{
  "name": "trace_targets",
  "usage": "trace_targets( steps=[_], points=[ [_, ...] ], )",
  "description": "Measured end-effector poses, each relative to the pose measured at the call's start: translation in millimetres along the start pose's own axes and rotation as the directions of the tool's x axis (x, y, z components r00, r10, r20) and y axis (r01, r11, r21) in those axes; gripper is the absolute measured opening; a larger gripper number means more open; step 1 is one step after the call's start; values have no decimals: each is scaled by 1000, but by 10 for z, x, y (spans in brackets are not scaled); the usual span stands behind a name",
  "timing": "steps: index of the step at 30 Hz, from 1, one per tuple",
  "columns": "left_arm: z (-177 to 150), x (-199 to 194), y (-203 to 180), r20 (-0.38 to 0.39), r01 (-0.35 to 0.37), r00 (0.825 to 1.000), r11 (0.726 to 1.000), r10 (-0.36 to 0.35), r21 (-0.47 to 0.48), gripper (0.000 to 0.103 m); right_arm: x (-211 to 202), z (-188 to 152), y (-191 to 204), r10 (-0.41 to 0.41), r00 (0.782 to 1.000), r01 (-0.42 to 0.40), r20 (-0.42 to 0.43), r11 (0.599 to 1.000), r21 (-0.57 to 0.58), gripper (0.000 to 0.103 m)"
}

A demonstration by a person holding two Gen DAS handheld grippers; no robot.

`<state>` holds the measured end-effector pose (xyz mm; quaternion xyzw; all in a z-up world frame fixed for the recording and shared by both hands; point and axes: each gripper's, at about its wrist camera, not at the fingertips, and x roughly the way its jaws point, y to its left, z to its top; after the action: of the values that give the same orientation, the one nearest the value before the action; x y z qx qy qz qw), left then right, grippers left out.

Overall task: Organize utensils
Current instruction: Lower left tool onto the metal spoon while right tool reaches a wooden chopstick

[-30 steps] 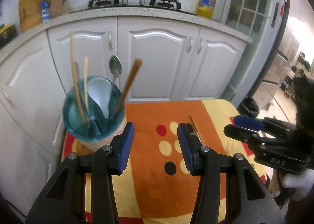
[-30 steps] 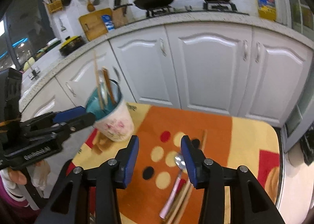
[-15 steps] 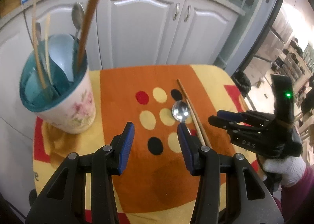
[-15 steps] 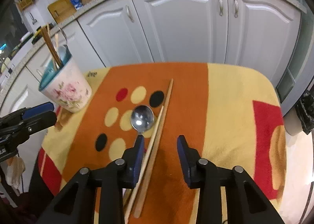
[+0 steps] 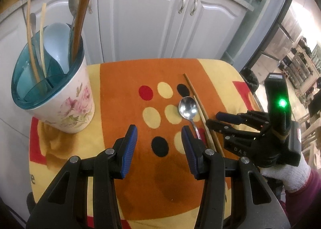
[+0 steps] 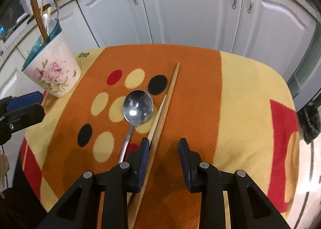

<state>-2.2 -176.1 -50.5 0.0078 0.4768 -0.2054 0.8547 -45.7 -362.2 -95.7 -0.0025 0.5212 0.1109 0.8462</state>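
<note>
The right gripper [image 6: 163, 160] is closing its jaws over the 2 chopsticks [image 6: 160, 116] lying on the orange-and-yellow cloth [image 6: 240, 108]. The longer stick is running down between the jaws, hard against the left pad; the right pad is not touching it yet, so nothing is being grasped. The shorter, paler stick is lying just beside it, tip near the metal spoon [image 6: 137, 108], and whether it is falling inside the jaws cannot be told.

The left gripper [image 5: 159, 148] is hanging released and wide over bare cloth, holding nothing, near the spoon handle.

The spoon is lying bowl-up, touching or just beside the sticks. The floral utensil holder [image 5: 60, 96] is standing at the cloth's far left corner, well apart, already holding chopsticks, spoons and a pale scoop in its teal divided insert.

Step in hand, judged: picking up chopsticks, 3 items still left on the cloth. Next move is calling for a full pinch, a lift clear of the spoon, then tipping the stick upright into a holder compartment. Risk: catching only 1 stick, or nudging the spoon.
</note>
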Motion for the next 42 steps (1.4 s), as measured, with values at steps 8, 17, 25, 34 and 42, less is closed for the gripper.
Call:
trace_targets(
  steps=[8,17,25,34,42],
  points=[
    [-1,22,63,-2,-6,1000,1000,6,-21,45,-59,-18,-166,-57,998,57,0,998,25,29],
    [-9,56,20,-12,0,1000,1000,0,-10,45,-114,24,-11,31,999,-31,21,999,27,29],
    [-15,74,36,-18,0,1000,1000,0,-15,45,42,79,77,-80,997,79,-2,995,-59,29],
    [-30,186,17,-42,14,999,999,-15,-33,45,-141,1,-226,20,999,-22,31,997,69,29],
    [-46,163,-4,-43,10,999,1000,-10,-12,45,47,97,199,-116,993,117,19,987,-106,39]
  ],
)
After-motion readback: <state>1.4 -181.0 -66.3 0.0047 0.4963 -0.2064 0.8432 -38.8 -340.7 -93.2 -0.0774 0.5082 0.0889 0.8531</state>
